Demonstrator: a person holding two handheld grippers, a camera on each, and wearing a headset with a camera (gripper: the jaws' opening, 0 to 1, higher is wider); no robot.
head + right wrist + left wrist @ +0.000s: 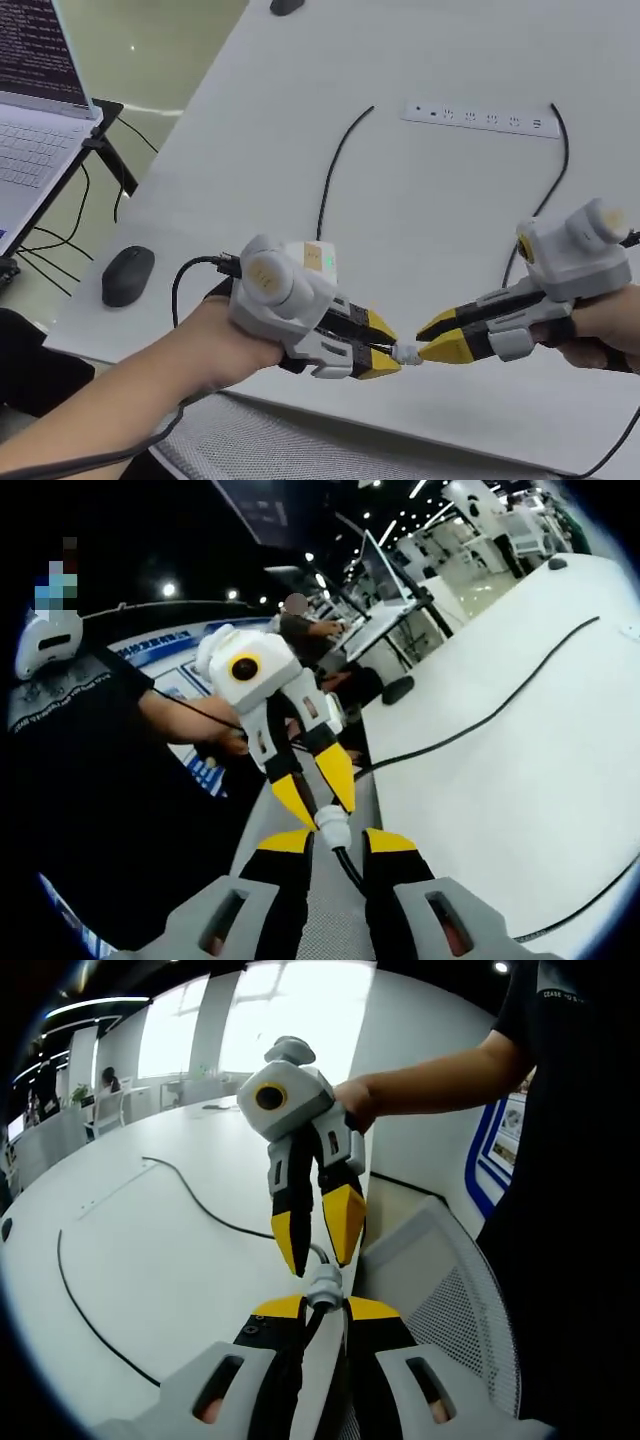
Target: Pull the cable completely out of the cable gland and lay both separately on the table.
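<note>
Cable gland [407,352] (one) sits pinched in left gripper [390,346]; right gripper [432,338] gapes astride the one cable [345,865].

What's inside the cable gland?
Right gripper view: a black cable leaves the cable gland and runs back between the jaws of the right gripper. The bore is hidden by the gland's body, so how far the cable reaches inside cannot be seen.

Tally: two grey-white, yellow-tipped grippers, the left gripper [390,347] and the right gripper [425,338]. One white plastic cable gland [407,352]. One thin black cable [346,864] through it. Two long loose black cables: centre cable [330,175], right-hand cable [566,150]. One each: white power strip [480,118], black mouse [128,275], silver laptop [30,140].
</note>
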